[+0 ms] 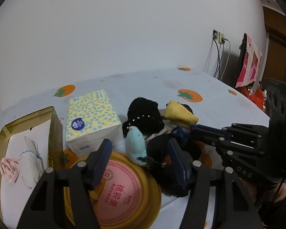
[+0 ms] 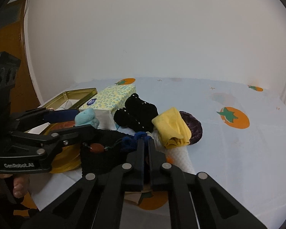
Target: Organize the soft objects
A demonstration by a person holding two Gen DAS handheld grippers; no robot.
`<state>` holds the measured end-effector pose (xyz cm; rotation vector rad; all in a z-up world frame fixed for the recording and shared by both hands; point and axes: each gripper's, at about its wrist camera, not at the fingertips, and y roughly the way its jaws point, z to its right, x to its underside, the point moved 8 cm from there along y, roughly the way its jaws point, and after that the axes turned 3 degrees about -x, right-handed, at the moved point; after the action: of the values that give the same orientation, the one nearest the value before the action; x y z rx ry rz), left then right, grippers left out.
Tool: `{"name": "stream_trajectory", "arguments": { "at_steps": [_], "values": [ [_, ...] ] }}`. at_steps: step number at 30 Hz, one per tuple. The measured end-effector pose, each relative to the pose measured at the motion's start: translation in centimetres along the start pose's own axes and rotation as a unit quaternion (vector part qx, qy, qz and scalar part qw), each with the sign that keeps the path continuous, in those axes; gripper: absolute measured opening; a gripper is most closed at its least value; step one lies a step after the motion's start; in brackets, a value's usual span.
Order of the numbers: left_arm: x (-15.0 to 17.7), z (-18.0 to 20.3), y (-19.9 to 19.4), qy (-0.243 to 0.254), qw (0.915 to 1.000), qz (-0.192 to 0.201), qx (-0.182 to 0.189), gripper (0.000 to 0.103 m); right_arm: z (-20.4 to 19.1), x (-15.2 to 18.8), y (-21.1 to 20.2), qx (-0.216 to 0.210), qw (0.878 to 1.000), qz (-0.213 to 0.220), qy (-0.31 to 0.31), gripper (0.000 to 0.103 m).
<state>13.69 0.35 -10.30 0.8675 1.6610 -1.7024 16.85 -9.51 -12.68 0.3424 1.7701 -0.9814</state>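
A pile of soft things lies mid-table: a black beaded piece, a rolled yellow cloth, a pale blue plush, a black fuzzy cloth and a dark blue yarn cord. My left gripper is open, its fingers on either side of the blue plush and the black cloth. It also shows in the right wrist view. My right gripper is shut on the blue yarn cord at the pile's near edge. A gold tin box at the left holds a pink cloth flower and a white knit piece.
A yellow-patterned tissue pack stands between the tin box and the pile. A round gold lid with a pink label lies under my left gripper. The tablecloth has orange fruit prints. Cables hang from a wall socket at the back right.
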Motion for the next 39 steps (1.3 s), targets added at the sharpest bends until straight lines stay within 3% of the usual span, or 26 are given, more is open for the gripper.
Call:
{"name": "stream_trajectory", "arguments": {
  "at_steps": [3,8,11,15,25,39],
  "values": [
    [0.0,0.0,0.3,-0.002,1.0000,-0.004,0.004,0.049,-0.1,-0.1,-0.3,0.001,1.000,0.009,-0.003,0.004],
    [-0.1,0.1,0.9,-0.005,0.9999,-0.007,0.005,0.049,-0.2,-0.2,-0.5,0.008,1.000,0.017,-0.008,0.004],
    [0.0,0.3,1.4,-0.004,0.9998,-0.014,0.011,0.029,-0.2,-0.3,-0.7,0.010,1.000,0.021,-0.011,0.004],
    [-0.1,0.1,1.0,-0.014,0.9998,-0.002,0.012,0.020,-0.3,-0.3,-1.0,0.010,0.999,0.028,-0.012,0.004],
    [-0.4,-0.1,-0.8,-0.030,0.9988,0.029,0.025,0.018,-0.4,-0.7,-2.3,0.017,0.998,0.064,-0.019,0.004],
    [-1.8,0.3,-2.5,-0.053,0.9947,0.066,0.057,0.018,-0.5,-0.7,-2.4,0.019,0.997,0.068,-0.015,0.004]
  ]
}}
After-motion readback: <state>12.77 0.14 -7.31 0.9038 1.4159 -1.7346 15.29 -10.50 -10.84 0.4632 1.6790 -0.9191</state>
